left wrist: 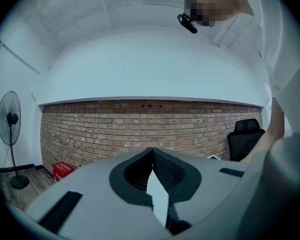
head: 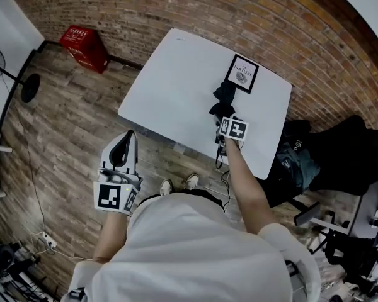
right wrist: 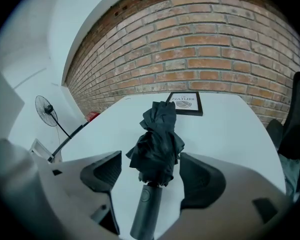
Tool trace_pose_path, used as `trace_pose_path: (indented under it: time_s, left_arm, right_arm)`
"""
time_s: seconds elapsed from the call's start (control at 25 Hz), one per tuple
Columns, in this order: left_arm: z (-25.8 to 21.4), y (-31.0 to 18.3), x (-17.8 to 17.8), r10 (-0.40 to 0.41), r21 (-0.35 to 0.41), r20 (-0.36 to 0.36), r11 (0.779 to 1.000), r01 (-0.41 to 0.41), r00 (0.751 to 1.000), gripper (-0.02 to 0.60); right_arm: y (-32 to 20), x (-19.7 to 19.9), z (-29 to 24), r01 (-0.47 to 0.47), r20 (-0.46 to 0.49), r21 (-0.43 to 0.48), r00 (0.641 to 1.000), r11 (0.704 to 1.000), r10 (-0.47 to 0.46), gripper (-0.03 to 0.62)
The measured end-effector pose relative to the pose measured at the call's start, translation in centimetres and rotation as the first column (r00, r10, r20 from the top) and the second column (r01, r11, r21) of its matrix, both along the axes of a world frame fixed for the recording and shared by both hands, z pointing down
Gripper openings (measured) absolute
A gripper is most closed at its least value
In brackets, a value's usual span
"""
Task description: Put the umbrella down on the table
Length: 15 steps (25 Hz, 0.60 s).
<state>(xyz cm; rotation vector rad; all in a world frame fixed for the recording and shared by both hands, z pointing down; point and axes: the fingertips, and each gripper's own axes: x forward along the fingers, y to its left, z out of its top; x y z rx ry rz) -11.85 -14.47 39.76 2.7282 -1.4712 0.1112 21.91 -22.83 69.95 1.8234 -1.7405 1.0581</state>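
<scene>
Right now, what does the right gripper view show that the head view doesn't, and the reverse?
Right gripper view only: the right tongs stand open, pads clear of the umbrella between them, and its cylindrical handle shows.
Head view only: the left tongs held off the table over the wood floor, and the person's shoes.
Both: the folded black umbrella lying on the white table, with the framed picture beyond it.

An office-like studio is indicated: brick wall [head: 176,11] at 12 o'clock, office chair [left wrist: 245,135] at 3, pedestal fan [left wrist: 9,118] at 9, white surface [head: 170,87] centred.
</scene>
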Motion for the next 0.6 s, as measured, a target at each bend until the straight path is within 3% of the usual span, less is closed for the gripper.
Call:
trace_pose_path:
  time_s: [0.6]
  left_arm:
    - [0.0,1.5,0.4,0.084,0.002,-0.018,0.996,-0.084,0.996,0.023]
  right_arm:
    - [3.2,0.9,-2.8,-0.107,0.07,0.069,0.992,0.992,0.102,0.347]
